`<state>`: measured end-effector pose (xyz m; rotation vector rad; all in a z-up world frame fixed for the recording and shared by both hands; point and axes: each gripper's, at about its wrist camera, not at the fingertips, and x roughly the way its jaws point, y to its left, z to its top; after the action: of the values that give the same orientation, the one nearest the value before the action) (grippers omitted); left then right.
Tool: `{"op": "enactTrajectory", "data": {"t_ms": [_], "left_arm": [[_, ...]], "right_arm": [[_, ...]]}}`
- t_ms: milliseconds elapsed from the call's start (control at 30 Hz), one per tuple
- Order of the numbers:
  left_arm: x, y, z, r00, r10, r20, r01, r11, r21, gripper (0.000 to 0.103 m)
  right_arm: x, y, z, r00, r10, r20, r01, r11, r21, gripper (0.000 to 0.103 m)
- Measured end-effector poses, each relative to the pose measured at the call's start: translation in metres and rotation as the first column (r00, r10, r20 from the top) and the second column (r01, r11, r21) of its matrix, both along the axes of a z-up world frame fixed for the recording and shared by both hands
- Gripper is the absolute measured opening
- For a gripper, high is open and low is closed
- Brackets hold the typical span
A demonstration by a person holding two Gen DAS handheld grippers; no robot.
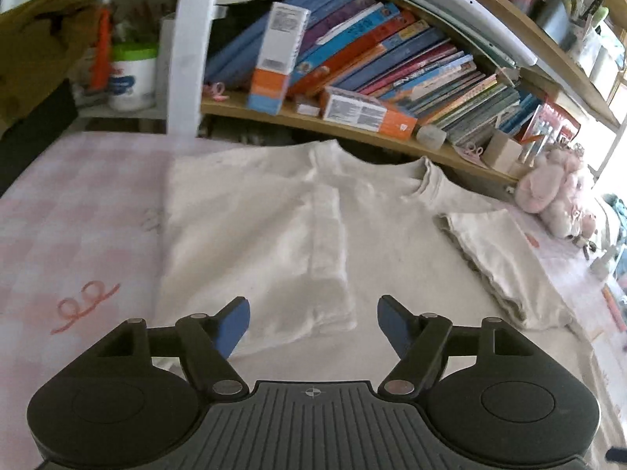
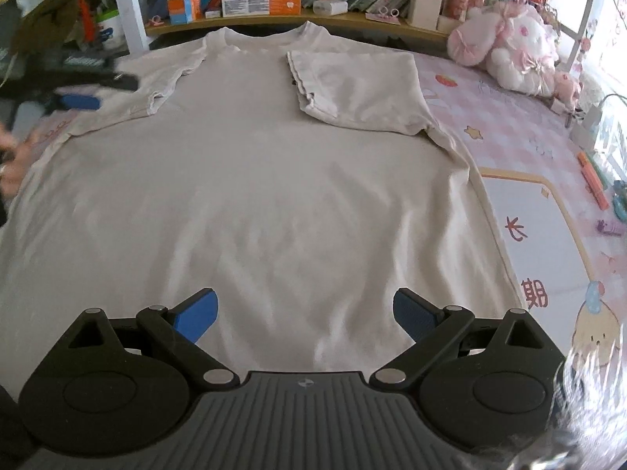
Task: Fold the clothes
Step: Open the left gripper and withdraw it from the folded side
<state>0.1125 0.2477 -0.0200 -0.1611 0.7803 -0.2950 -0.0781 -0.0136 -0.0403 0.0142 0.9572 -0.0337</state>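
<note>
On the pink checked sheet [image 2: 509, 90], a white T-shirt [image 2: 250, 180] is spread flat, both sleeves folded inward. Behind its collar, a bookshelf [image 2: 298, 25] is seen; right of it, plush toys [image 2: 505, 39]. Left gripper [image 1: 313, 325] and right gripper [image 2: 305, 313] are held wide apart above the shirt, nothing gripped.

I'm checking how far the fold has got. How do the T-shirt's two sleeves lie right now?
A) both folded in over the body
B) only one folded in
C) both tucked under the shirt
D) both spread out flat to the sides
A: in the right wrist view both the left sleeve and the right sleeve lie folded inward on top of the T-shirt.
</note>
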Motion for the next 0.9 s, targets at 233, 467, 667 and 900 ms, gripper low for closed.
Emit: {"op": "enactTrajectory", "data": {"t_ms": [233,467,667,900], "left_arm": [[-0.008,0.014,-0.003,1.000,0.003,-0.016,-0.002,1.000,0.009,0.074],[0.043,0.068,0.005,0.967,0.254,-0.026,-0.254,0.967,0.012,0.043],[0.096,0.069,-0.011,0.965,0.244,-0.095,-0.241,0.969,0.047,0.034],[0.104,0.057,-0.019,0.980,0.191,-0.058,-0.179,0.970,0.164,0.000]], "right_arm": [[0.002,0.007,0.000,1.000,0.023,0.003,-0.023,1.000,-0.002,0.097],[-0.004,0.013,0.002,1.000,0.000,0.008,0.000,1.000,-0.017,0.097],[-0.008,0.025,0.004,1.000,0.003,0.011,-0.003,0.999,-0.043,0.097],[-0.014,0.029,0.005,0.999,-0.034,0.008,0.034,0.997,-0.069,0.097]]}}
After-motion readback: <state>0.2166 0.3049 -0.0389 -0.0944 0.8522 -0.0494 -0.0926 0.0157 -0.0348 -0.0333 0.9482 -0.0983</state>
